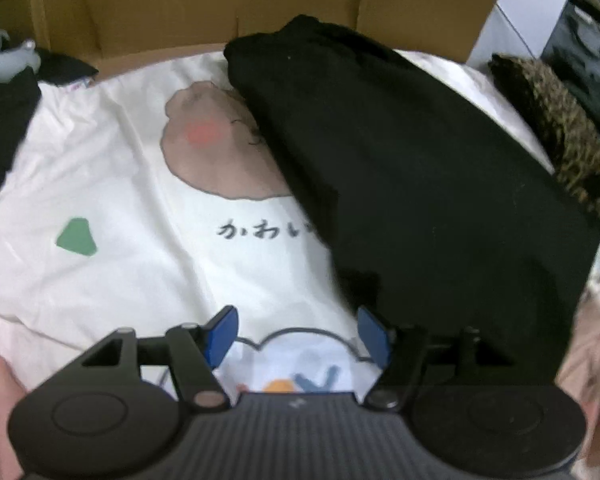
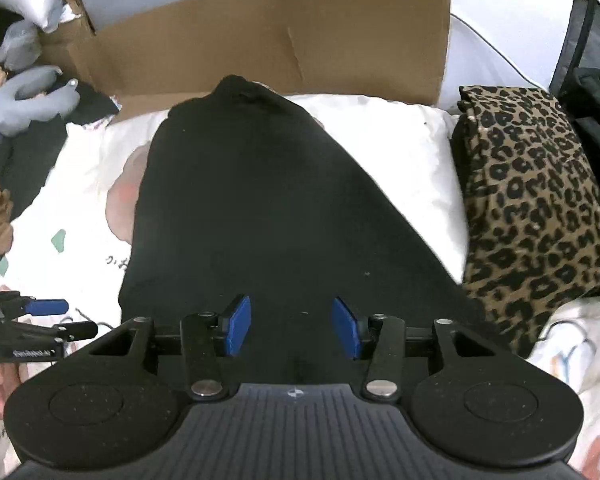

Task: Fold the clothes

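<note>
On the far left of the bed, a grey stuffed toy (image 2: 28,96) lay against a brown cardboard box (image 2: 284,40) that stood along the far edge. Nearer, a white bedsheet printed with a cartoon face and dark lettering (image 1: 112,184) covered the bed. Over its near left part hung the left gripper (image 1: 296,336), blue pads well apart with only printed sheet showing between them and nothing held; its right pad sat just beside the near left edge of the black garment (image 1: 420,168).

That black cloth lay as a long folded panel, running from the near edge away to a narrow far end by the box. The right gripper (image 2: 290,328) hovered over its near end, pads parted, black fabric beneath but not pinched. Right of it, a folded leopard-print cloth (image 2: 536,200) rested on the bed, close to the black panel's right edge.

The step seemed to be taking the near end for another fold. Done well, each gripper would bite one near corner, catching all layers, lift evenly, and carry the edge towards the far end squarely. Snagging the sheet underneath, or dragging the leopard-print piece, looked the main risk.
</note>
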`<control>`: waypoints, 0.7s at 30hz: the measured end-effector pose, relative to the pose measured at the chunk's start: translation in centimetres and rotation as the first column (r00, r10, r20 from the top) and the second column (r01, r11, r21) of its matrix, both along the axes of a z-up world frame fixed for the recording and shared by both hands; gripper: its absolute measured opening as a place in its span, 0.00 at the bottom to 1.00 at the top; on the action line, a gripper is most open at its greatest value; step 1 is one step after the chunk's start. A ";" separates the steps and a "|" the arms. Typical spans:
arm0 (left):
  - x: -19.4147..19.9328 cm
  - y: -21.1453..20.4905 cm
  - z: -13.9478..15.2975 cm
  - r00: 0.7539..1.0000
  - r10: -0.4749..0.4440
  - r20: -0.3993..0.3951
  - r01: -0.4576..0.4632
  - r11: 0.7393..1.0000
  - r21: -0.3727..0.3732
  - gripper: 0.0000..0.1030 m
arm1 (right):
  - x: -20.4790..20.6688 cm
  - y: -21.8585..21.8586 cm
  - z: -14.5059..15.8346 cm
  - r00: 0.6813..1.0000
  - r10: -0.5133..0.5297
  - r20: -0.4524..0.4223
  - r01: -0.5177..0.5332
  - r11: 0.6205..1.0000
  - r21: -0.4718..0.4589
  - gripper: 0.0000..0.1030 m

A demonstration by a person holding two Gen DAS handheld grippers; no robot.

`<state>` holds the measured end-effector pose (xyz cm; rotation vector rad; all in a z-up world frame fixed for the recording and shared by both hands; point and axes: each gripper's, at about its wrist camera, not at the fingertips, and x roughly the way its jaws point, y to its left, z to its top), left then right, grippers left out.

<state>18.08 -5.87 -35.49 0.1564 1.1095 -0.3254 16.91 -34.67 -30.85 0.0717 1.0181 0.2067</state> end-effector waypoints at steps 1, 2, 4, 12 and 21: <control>0.1 0.2 -0.3 1.000 0.001 -0.018 -0.001 1.000 -0.010 0.67 | -0.4 0.5 -0.3 1.000 -0.013 0.008 0.013 1.000 0.003 0.51; 0.1 0.4 -0.5 1.000 0.001 -0.024 -0.001 1.000 -0.018 0.67 | -0.8 1.1 -0.6 1.000 -0.018 0.004 0.018 1.000 0.008 0.51; 0.0 0.8 -0.8 0.999 0.000 -0.035 -0.002 0.999 -0.034 0.67 | -1.6 2.5 -1.5 1.000 -0.005 0.000 0.005 1.000 0.006 0.51; -0.9 2.4 -1.2 0.997 -0.063 -0.046 0.061 0.997 -0.042 0.66 | -5.4 9.0 -4.4 0.991 0.131 0.013 -0.131 0.990 -0.045 0.51; -1.1 3.8 -2.5 0.997 -0.035 -0.070 0.029 0.996 -0.084 0.64 | -8.3 15.9 -6.5 0.938 0.344 0.047 -0.331 0.926 -0.182 0.51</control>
